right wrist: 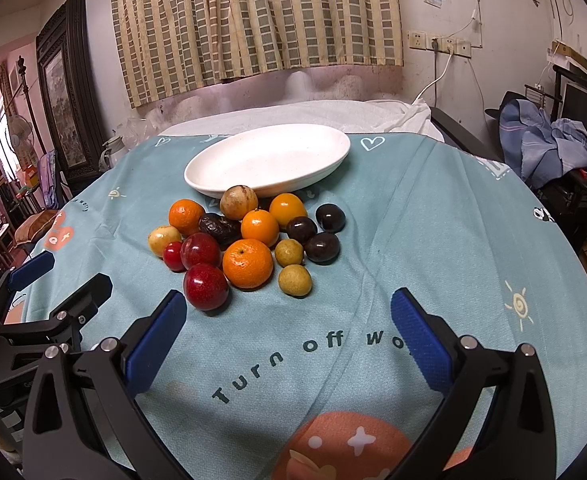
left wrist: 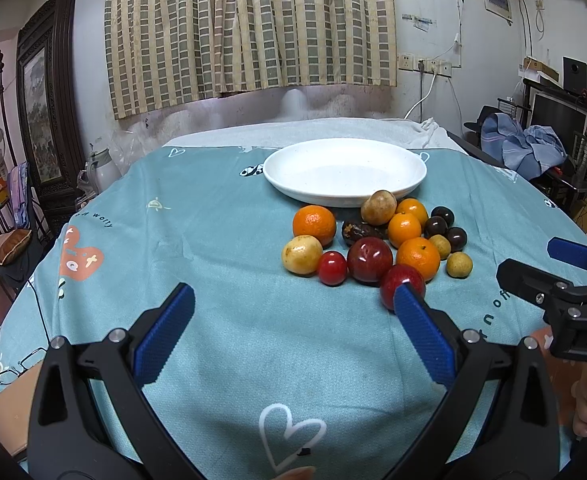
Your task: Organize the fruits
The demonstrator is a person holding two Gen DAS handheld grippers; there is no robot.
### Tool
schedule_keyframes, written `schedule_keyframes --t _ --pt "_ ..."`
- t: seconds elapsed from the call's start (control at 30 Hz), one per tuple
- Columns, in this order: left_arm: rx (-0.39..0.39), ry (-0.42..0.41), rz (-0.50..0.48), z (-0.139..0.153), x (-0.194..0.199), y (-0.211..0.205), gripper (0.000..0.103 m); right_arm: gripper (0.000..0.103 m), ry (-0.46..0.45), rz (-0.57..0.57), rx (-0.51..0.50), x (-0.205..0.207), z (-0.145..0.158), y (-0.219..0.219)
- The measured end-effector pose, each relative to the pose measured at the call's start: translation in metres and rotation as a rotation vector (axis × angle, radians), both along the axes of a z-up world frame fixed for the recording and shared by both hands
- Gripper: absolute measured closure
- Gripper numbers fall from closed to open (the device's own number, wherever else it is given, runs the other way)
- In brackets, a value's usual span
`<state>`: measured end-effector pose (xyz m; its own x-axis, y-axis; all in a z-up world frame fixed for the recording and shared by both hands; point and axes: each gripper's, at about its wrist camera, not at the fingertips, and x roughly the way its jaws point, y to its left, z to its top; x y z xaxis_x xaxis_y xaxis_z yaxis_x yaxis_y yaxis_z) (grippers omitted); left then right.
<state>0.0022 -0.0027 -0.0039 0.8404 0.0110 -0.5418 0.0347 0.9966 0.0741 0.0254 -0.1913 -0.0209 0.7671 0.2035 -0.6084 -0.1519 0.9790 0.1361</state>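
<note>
Under checked curtains point(left wrist: 249, 28), a teal cloth point(left wrist: 213, 216) (heart-printed) bears fruit point(right wrist: 249, 240); both grippers' fingers point(left wrist: 165, 332) gape wide, holding nothing.

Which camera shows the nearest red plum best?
The right wrist view: the nearest red plum sits whole and unobstructed just ahead of the open jaws. In the left wrist view the same plum is partly hidden behind the left gripper's own blue pad.

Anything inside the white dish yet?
Nothing: the white dish shows only a bare floor in both views. All the fruit sits on the tablecloth in front; its near inner wall is hidden behind the rim.
</note>
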Motion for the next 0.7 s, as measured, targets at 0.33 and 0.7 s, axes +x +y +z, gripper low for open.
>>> schedule_keyframes --t 0.33,0.7 --pt "0.000 0.002 0.000 0.0001 0.0002 0.0001 0.002 0.001 0.001 0.000 0.001 -0.0007 0.0004 0.0000" --pt "-0.001 0.003 0.000 -0.0002 0.0005 -0.0001 0.002 0.001 0.000 0.000 0.003 -0.0016 0.0008 -0.0002"
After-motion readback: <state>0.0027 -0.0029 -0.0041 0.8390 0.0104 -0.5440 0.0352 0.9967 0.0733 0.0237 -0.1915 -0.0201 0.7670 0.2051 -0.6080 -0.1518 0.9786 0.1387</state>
